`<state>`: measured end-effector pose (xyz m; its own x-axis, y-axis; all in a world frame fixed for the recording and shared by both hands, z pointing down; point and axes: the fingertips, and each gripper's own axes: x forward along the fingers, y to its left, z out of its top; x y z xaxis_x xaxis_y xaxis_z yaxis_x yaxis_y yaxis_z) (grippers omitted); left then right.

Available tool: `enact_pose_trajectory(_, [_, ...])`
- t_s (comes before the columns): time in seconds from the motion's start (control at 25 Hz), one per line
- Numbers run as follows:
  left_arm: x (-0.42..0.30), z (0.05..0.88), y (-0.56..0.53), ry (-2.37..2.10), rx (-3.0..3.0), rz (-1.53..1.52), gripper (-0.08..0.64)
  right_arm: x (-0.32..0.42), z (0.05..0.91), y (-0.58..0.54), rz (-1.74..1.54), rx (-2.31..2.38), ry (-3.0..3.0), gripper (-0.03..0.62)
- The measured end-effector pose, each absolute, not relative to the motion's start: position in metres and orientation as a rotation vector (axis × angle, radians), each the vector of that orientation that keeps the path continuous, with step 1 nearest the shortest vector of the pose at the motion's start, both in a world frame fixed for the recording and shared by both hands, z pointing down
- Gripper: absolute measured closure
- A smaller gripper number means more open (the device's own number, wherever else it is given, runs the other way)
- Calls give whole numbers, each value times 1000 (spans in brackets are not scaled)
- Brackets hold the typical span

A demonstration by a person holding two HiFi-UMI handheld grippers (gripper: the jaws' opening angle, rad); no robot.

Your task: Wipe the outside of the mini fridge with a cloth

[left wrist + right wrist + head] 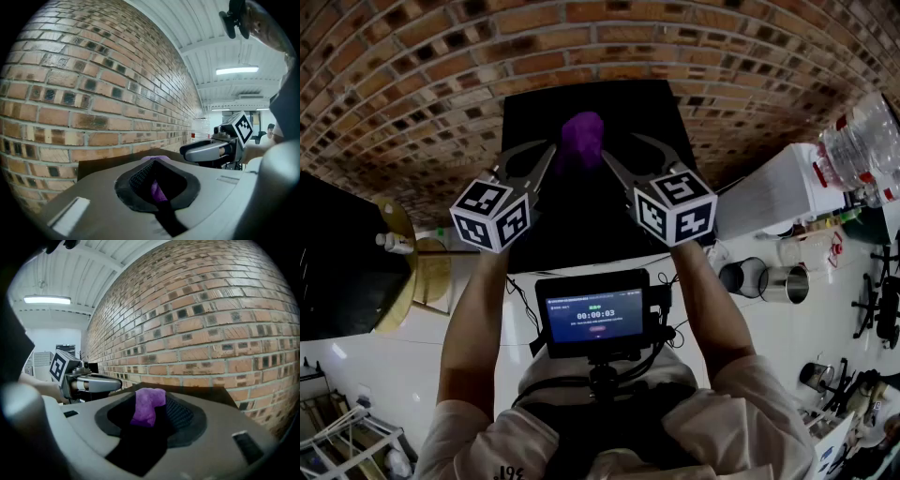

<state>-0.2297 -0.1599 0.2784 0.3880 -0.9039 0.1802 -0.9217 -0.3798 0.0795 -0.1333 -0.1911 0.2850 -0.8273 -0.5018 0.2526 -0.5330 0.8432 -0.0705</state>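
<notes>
jaws: left gripper (551, 150) closed, right gripper (617, 147) apart; cloth (581, 136) (purple) half hidden

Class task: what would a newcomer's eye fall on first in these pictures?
The bright purple cloth, bunched over the black mini fridge between the left gripper and right gripper. Behind them, a red brick wall fills the background.

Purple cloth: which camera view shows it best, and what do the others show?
The right gripper view: the purple cloth stands whole and close between that gripper's fingers. The head view shows it small, atop the black fridge. The left gripper view shows only a sliver between its shut fingers.
</notes>
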Motion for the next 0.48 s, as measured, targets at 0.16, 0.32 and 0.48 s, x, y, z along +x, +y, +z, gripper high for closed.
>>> enact_pose_trajectory(0.16, [-224,287,-155,-1539,2425,157,554,-134,286,-190,204,773,-2796,380])
enact_pose_trajectory(0.32, [-220,283,-150,-1415,2451,94,558,-131,285,-193,202,817,-2795,380])
enact_pose_trajectory(0.48, [-232,267,-142,-1423,2454,-43,560,-127,284,-196,201,879,-2786,380])
